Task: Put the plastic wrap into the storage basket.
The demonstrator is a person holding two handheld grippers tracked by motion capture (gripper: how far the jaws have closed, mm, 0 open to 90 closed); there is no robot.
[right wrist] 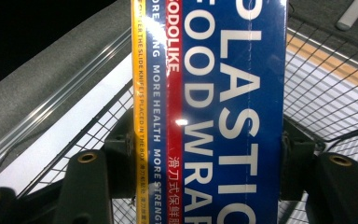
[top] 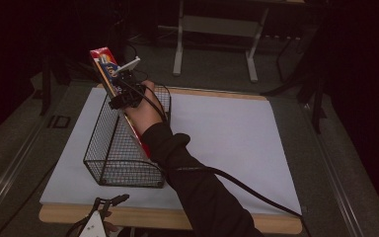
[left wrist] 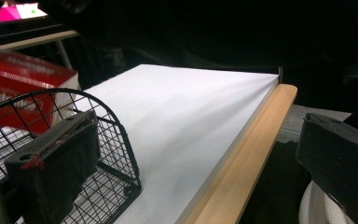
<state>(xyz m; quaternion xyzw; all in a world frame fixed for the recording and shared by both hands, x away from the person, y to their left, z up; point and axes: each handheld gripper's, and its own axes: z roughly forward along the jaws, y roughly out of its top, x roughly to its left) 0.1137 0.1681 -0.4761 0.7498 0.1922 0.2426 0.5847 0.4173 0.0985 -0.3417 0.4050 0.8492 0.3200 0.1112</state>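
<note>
— What's in front of me, biggest first?

— The table [top: 276, 224] with its white sheet fills the middle of the high view; the wire basket [top: 109, 148] stands at the sheet's left. Your right gripper [top: 123, 94] hangs over the basket's far end in the upper left of the frame, holding a long box of plastic wrap [top: 103, 61] tilted, top end up and leaning away.

— How's the grip?

— In the right gripper view the box [right wrist: 223, 116] runs up the centre, both jaws pressed against its sides — pinched firmly, about mid-length by my guess.

— And my other hand?

— Your left gripper [top: 109, 202] sits low at the bottom edge, jaws spread, pinching nothing.

— Any advice?

— Whether the box is going in or coming out I can't tell — either way, keep it in line with the basket's length so its ends clear the wire.
</note>
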